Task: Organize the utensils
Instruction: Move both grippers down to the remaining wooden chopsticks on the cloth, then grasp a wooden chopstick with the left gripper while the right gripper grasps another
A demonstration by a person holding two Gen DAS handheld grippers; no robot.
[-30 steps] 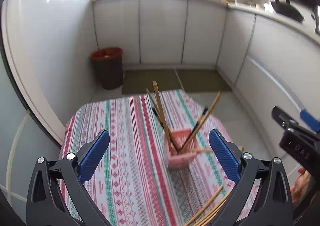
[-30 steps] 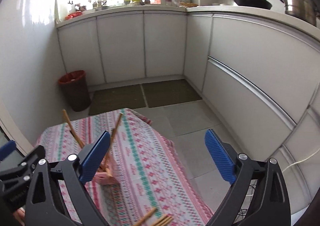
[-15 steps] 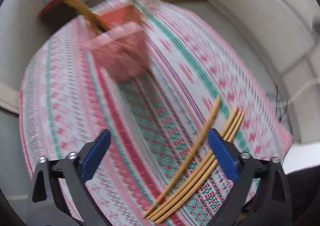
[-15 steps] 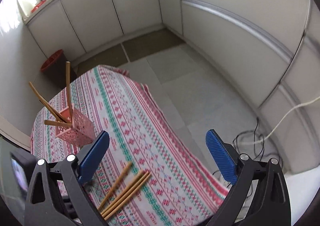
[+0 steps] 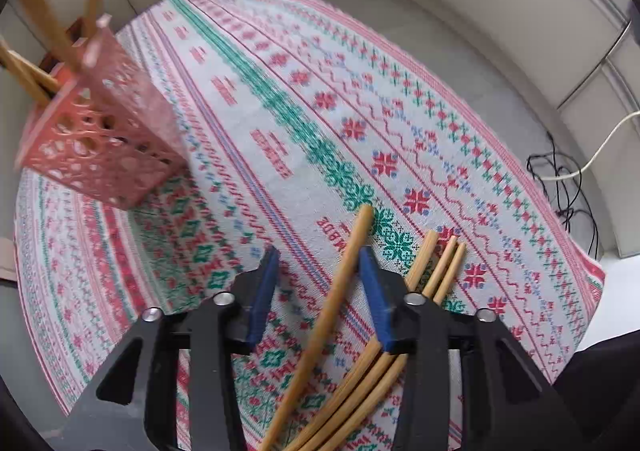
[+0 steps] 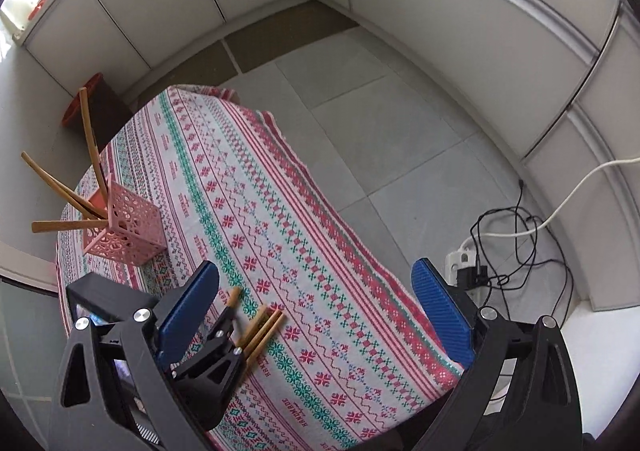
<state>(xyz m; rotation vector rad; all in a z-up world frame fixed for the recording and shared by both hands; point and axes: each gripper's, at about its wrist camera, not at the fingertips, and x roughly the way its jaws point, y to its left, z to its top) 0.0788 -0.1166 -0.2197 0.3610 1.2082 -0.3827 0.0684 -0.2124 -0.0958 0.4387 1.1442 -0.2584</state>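
A pink perforated holder (image 5: 96,135) with several wooden chopsticks (image 5: 44,23) stands at the far left of the patterned tablecloth (image 5: 304,99). My left gripper (image 5: 320,283) is low over the cloth, its blue pads partly closed around one loose chopstick (image 5: 340,287) without clamping it. Three more chopsticks (image 5: 436,263) lie just right of its right finger. My right gripper (image 6: 316,307) is wide open and empty, higher up. In its view the left gripper (image 6: 224,331), the loose chopsticks (image 6: 264,327) and the holder (image 6: 128,227) show.
The tablecloth's right edge (image 6: 360,251) drops to a tiled floor. A power strip with cables (image 6: 476,271) lies on the floor at right. White cabinets (image 6: 460,31) ring the room. A red bin (image 6: 86,99) stands behind the table.
My left gripper has dropped down to the loose chopsticks and its pads have narrowed around one of them. My right gripper has tilted down toward the table and stayed open.
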